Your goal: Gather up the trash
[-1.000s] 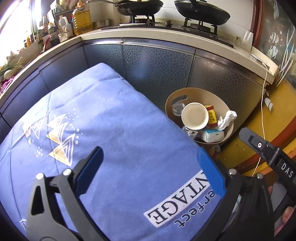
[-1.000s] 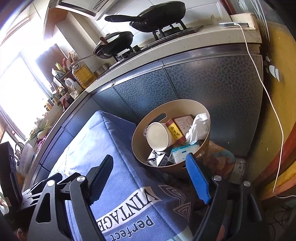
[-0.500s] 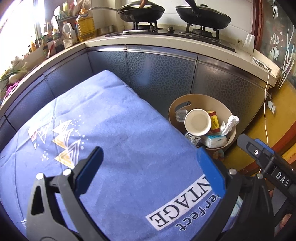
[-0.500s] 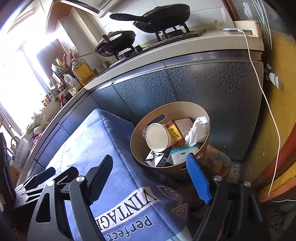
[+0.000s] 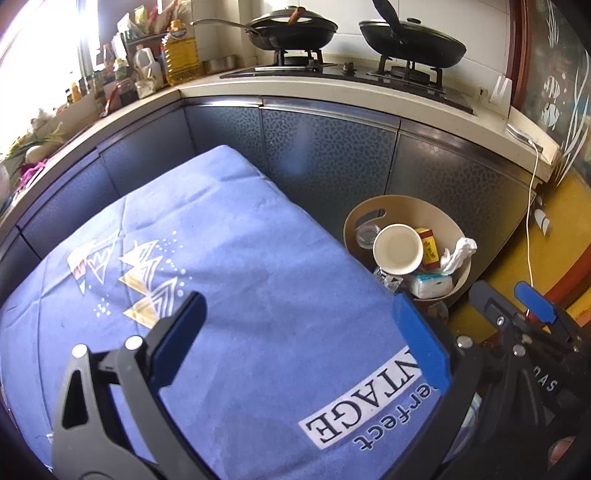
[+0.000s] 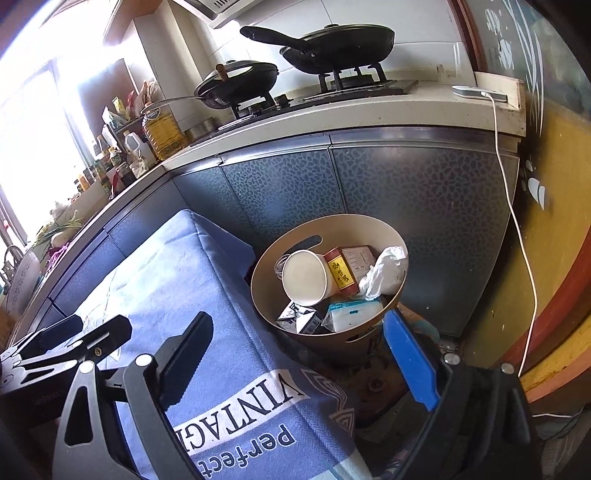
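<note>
A tan round bin (image 6: 369,229) stands on the floor beside the table, also in the left wrist view (image 5: 424,206). It holds a white paper cup (image 6: 304,277), a red box (image 6: 341,275), crumpled tissue (image 6: 384,271), a tissue pack (image 6: 352,314) and dark wrappers (image 6: 297,319). My left gripper (image 5: 299,339) is open and empty above the blue tablecloth (image 5: 221,258). My right gripper (image 6: 295,350) is open and empty, near the table's edge, short of the bin.
A counter (image 5: 332,92) with grey cabinet doors runs behind the table and bin. Two black pans (image 5: 295,26) sit on the stove. Bottles (image 5: 181,51) crowd the left counter. A white cable (image 6: 517,229) hangs down the yellow wall at the right.
Both grippers have pulled back and up a little from the bin, so it looks smaller and farther. Both stay open and empty.
</note>
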The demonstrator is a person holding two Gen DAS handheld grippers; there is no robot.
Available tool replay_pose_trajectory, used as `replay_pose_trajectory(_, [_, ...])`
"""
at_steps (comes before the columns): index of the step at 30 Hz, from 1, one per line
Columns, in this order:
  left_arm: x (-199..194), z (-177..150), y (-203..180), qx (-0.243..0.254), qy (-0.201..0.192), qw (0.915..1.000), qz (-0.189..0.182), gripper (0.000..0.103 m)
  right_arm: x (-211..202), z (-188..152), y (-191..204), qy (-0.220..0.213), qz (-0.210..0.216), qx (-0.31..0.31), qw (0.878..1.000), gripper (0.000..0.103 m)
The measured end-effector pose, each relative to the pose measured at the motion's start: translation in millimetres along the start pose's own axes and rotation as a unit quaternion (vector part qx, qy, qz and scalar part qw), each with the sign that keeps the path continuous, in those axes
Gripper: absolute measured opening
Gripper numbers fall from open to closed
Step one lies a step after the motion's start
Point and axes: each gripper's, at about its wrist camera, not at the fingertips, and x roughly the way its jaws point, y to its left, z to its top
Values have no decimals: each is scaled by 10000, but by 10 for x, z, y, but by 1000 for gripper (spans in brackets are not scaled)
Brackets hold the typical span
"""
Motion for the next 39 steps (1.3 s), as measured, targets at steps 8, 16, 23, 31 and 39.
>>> replay_pose_trajectory(8, [-206, 9, 182, -359, -379, 9985, -168, 97, 19, 29, 83, 175, -228, -38, 9996, 92])
replay_pose_trajectory(16, [-282, 15, 205, -336, -369, 9987, -61, 97, 8, -1, 198, 385, -433, -112, 9983, 92])
replay_pose_trajectory(23, [-273, -28, 167, -222, -259, 9994, -12, 97, -83, 33, 244, 292, -380, -150, 9987, 92])
replay_pose_trajectory(31, [-238, -26, 151, -67, -75, 9999, 124, 97, -55, 34, 242, 442, -244, -29, 9987, 92])
replay_pose_trajectory(39, [-215, -31, 250, -209, 96, 9995, 194, 97, -18, 2, 299, 565, -78, -68, 9984, 92])
